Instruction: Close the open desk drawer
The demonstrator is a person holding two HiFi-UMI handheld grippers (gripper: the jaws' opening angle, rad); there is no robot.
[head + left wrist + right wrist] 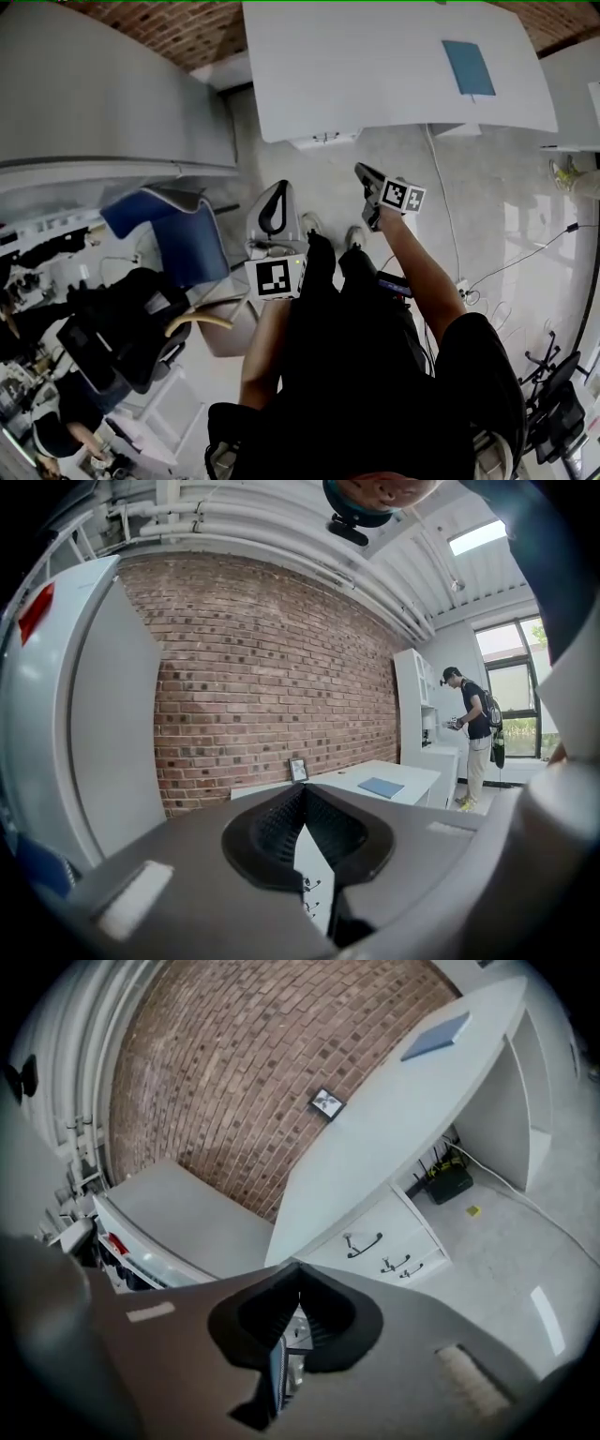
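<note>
**White desk's drawers sit flush as both claws hang closed and clear**

Seen from the head view, the desk fills the upper centre of the frame, with its drawer unit tucked under the near edge. The left gripper sits at mid-frame, just below the unit and apart from it. The right gripper is to its right, close to the desk edge and touching nothing.

In the left gripper view, the jaws are pressed together with nothing between them. Beyond them are the desk top, a blue notebook and a brick wall.

In the right gripper view, the jaws also meet and are empty. The drawer unit lies just above and to the right of them, near centre frame. Its three handles sit on fronts that look level with one another, none standing out.
</note>
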